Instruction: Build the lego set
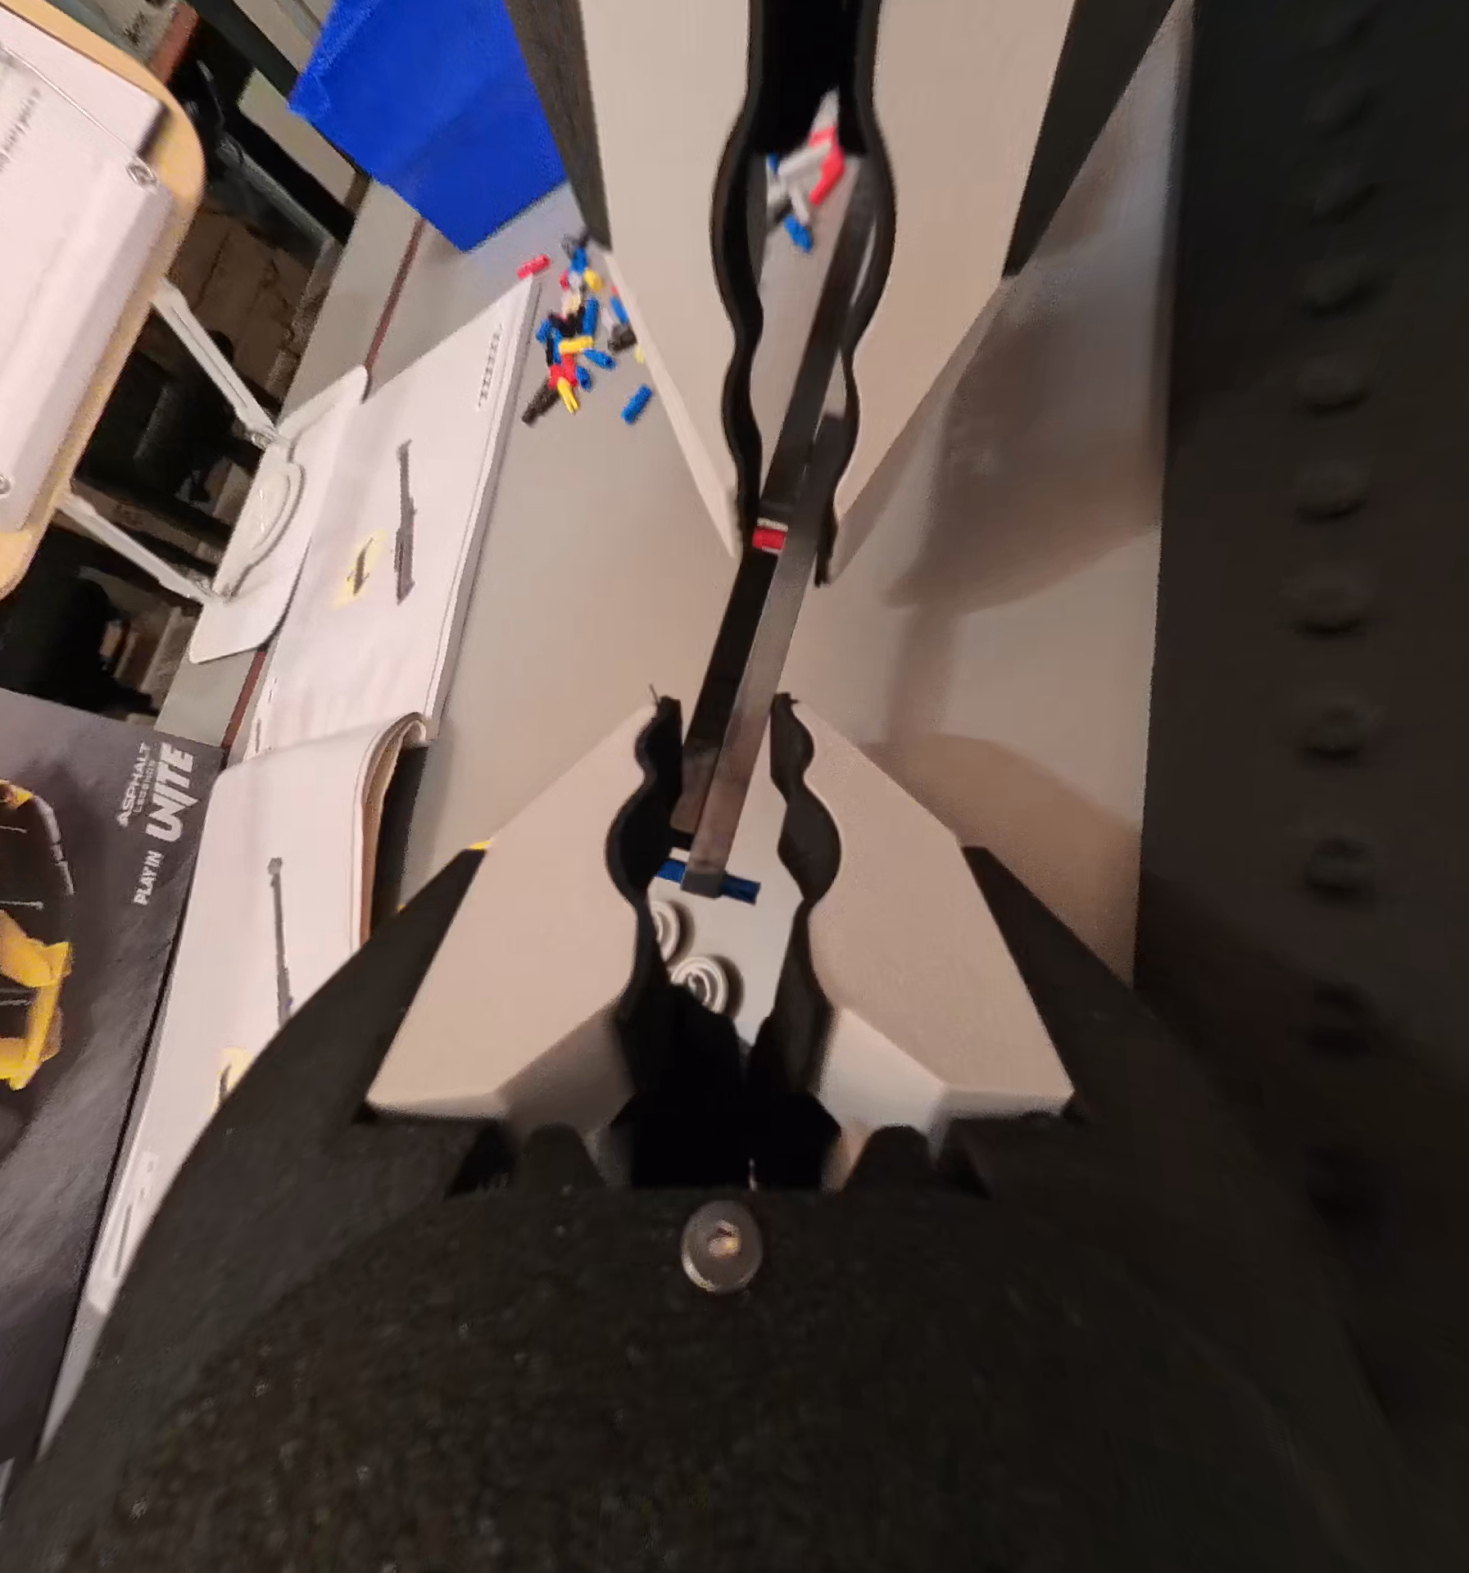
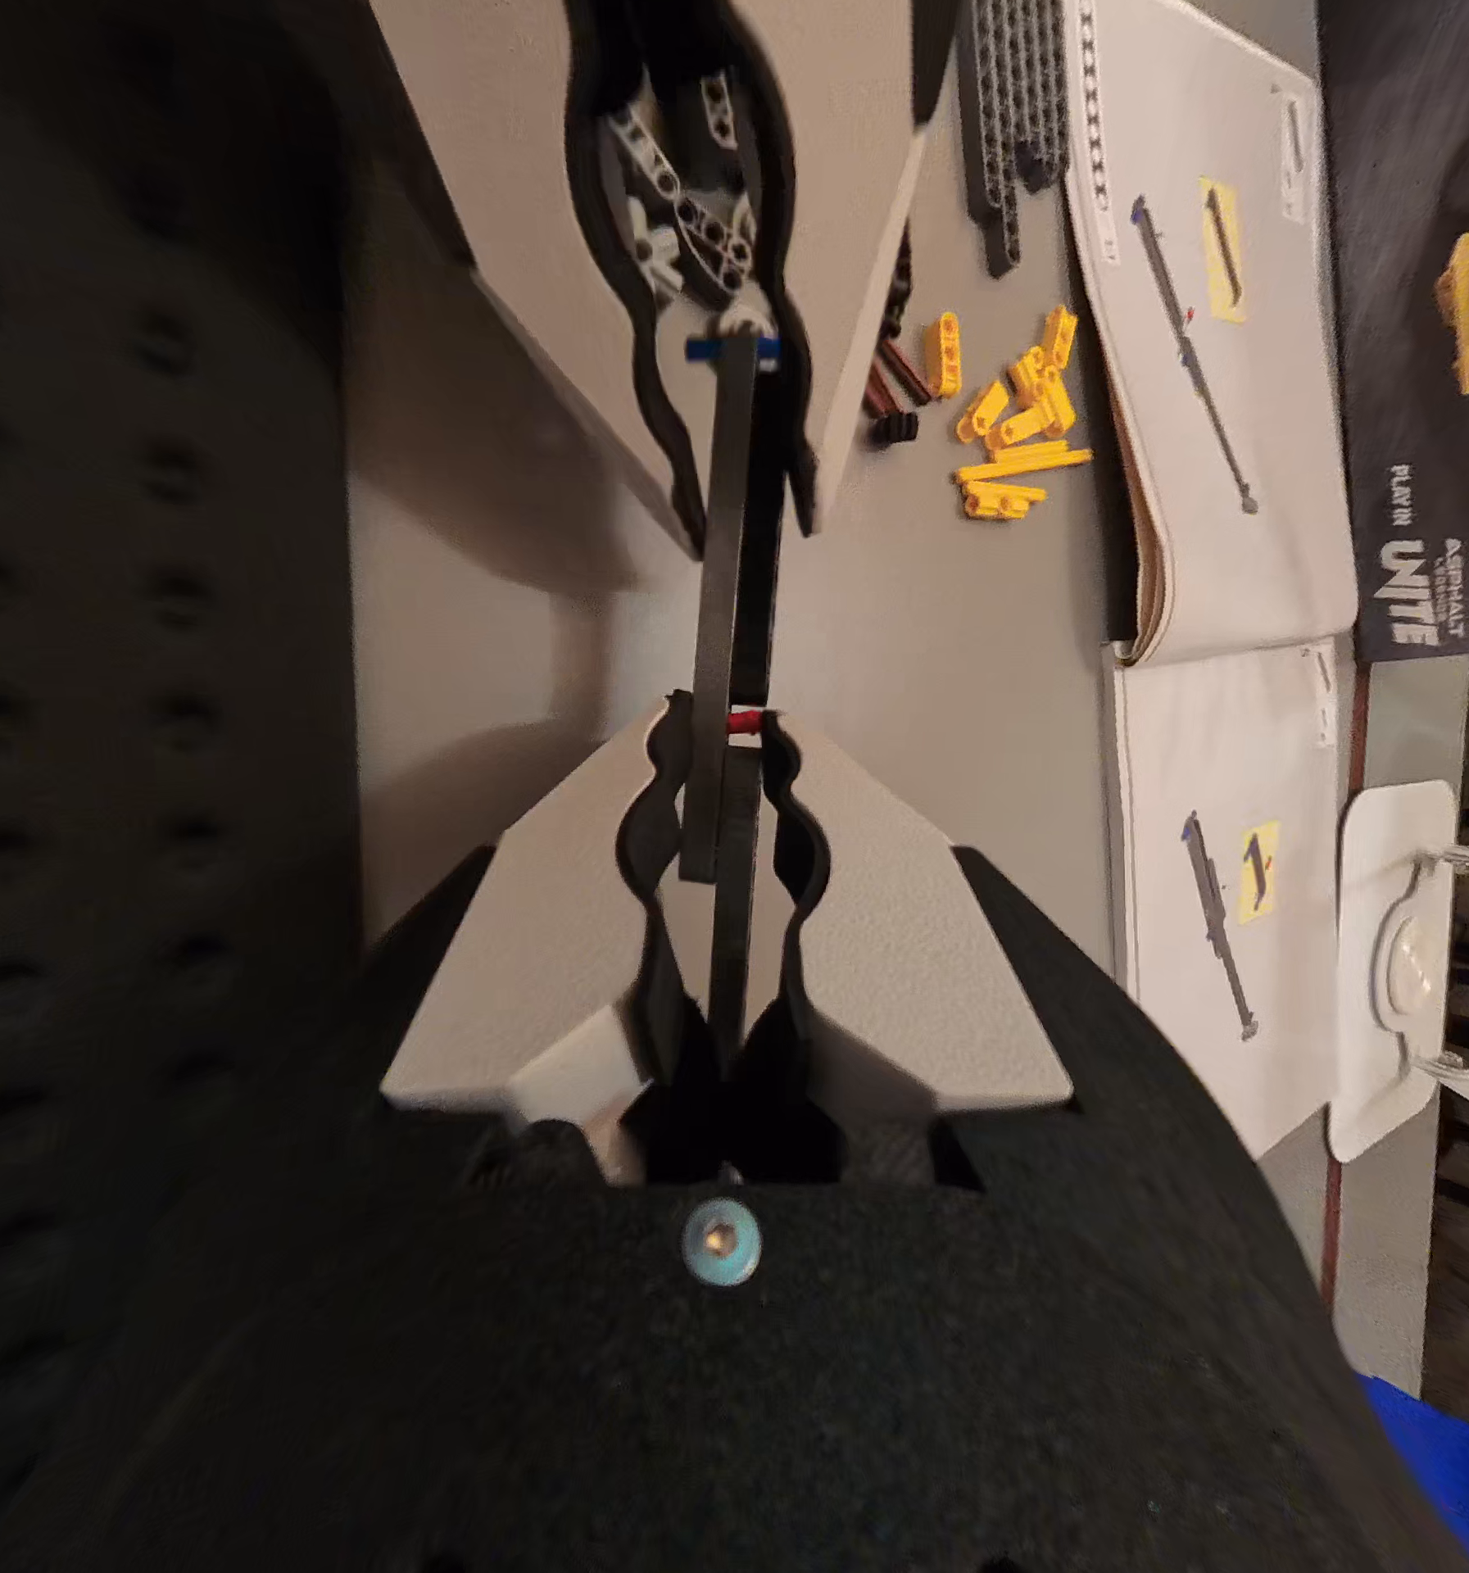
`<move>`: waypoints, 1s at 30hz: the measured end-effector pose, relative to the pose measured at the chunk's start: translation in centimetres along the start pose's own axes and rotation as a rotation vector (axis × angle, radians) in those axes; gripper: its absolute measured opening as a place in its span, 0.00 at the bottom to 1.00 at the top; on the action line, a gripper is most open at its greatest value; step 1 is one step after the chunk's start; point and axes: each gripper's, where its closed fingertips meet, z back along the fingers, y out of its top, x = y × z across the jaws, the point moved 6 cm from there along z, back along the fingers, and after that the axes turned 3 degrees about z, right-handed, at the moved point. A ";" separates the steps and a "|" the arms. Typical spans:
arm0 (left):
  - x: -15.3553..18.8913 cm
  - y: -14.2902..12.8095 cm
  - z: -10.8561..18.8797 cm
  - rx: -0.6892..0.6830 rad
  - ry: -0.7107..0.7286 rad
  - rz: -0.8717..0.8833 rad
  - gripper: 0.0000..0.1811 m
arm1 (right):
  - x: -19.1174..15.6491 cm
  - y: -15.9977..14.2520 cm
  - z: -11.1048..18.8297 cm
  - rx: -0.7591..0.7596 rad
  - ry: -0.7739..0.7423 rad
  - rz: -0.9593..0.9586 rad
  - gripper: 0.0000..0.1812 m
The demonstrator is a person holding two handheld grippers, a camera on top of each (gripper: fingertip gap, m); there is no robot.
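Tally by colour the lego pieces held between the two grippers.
black beams: 2
red pin: 1
blue pin: 1
total: 4

2 claws (image 1: pixel 726 706) (image 2: pixel 718 706), 2 black beams (image 2: pixel 726 596), 1 red pin (image 1: pixel 770 538), 1 blue pin (image 2: pixel 701 347), 2 instr. booklets (image 2: pixel 1224 383).
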 end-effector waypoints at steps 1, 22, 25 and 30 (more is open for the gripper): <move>-0.1 0.1 0.1 0.011 -0.008 0.014 0.10 | 0.1 -0.1 0.0 -0.001 -0.001 -0.001 0.09; 0.6 0.1 -0.5 -0.053 -0.043 -0.014 0.09 | -0.3 -0.8 -1.1 -0.101 0.059 0.067 0.08; 0.7 -0.2 -0.7 -0.062 -0.071 0.008 0.09 | -0.7 -0.9 -1.3 -0.090 0.039 0.112 0.08; 0.6 -0.5 -0.8 -0.077 -0.042 -0.009 0.08 | 0.0 -0.8 -0.8 -0.086 -0.051 -0.020 0.14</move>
